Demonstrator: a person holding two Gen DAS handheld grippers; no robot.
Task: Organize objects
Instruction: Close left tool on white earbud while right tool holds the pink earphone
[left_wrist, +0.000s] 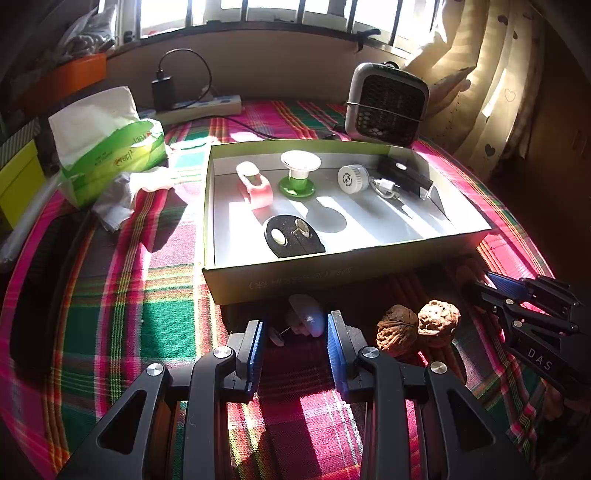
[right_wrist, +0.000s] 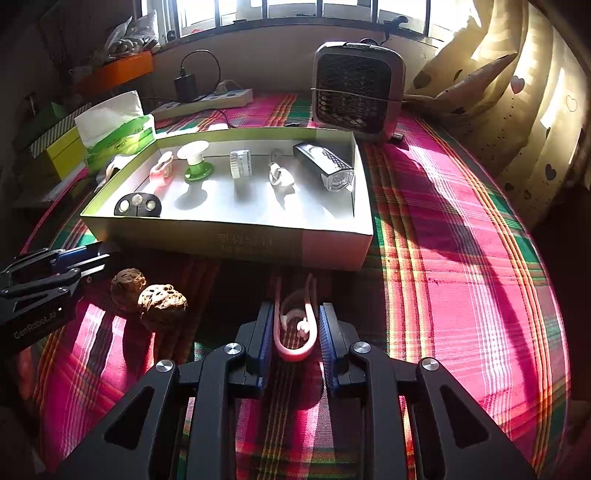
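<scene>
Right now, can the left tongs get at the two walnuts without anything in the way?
Probably yes. The left tongs stand open on the cloth, and the two walnuts lie just to their right, in front of the box. Only bare cloth lies between; the right tongs sit further right.

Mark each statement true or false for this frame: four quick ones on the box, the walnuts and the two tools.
1. Two walnuts lie inside the box. False: they sit on the plaid cloth, in front of the box.
2. A pink looped strap lies between the right tool fingers. True.
3. The left tool is clamped on a walnut. False: it is open, with a small pale object ahead of it.
4. A green-based spool stands inside the box. True.
</scene>
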